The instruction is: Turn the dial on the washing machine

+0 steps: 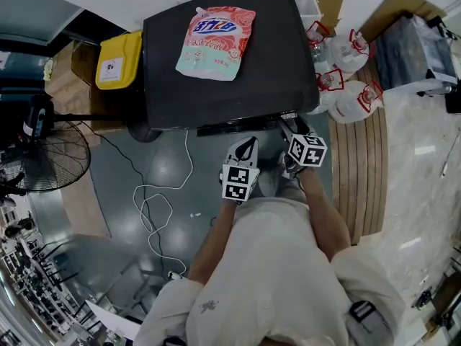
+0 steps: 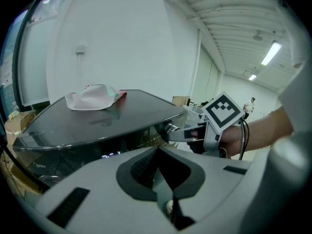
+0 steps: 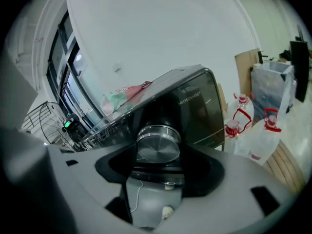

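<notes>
The black washing machine (image 1: 274,63) stands before me, with a pink detergent bag (image 1: 216,42) lying on its lid. Its round silver dial (image 3: 157,143) sits on the front panel at the right end. My right gripper (image 3: 158,156) is shut on this dial, one jaw on each side. The left gripper view shows the same grip from the side: right gripper (image 2: 175,132) on the dial (image 2: 170,128). My left gripper (image 1: 248,146) hangs just left of it, below the panel edge, shut and holding nothing; it touches nothing.
Several clear jugs with red handles (image 1: 346,78) stand right of the machine on a wooden slat floor (image 1: 360,171). A yellow bin (image 1: 119,60) is at the machine's left, a floor fan (image 1: 50,161) further left. A white cable (image 1: 155,207) lies on the grey floor.
</notes>
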`<state>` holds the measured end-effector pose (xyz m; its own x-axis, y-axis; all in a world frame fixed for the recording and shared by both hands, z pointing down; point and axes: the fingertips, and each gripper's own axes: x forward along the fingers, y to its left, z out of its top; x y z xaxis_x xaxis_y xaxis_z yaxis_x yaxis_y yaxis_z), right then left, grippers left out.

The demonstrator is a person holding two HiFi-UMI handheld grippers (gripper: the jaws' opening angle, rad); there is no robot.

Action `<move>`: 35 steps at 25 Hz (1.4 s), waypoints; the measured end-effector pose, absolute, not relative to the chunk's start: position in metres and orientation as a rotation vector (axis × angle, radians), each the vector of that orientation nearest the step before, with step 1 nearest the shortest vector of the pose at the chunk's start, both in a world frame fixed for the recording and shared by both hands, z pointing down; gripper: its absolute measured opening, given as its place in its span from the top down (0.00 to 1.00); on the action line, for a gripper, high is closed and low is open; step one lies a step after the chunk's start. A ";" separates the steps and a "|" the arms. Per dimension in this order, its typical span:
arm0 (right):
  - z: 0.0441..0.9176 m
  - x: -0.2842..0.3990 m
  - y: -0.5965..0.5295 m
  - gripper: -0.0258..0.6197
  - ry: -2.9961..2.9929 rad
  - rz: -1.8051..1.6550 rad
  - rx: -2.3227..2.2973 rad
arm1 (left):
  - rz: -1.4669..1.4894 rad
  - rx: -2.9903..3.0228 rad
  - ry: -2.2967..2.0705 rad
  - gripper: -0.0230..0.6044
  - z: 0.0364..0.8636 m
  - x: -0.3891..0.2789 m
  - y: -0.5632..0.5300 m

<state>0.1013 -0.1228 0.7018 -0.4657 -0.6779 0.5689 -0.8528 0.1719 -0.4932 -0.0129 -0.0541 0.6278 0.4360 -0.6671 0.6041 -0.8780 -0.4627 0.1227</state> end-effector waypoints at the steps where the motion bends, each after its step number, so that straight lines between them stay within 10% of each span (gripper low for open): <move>1: 0.702 0.101 -0.123 0.52 -2.232 1.190 1.486 | 0.678 2.273 -1.307 0.94 0.628 -0.012 -0.054; 35: 0.705 0.103 -0.125 0.52 -2.315 1.616 1.493 | 0.678 2.271 -1.304 0.94 0.629 -0.010 -0.053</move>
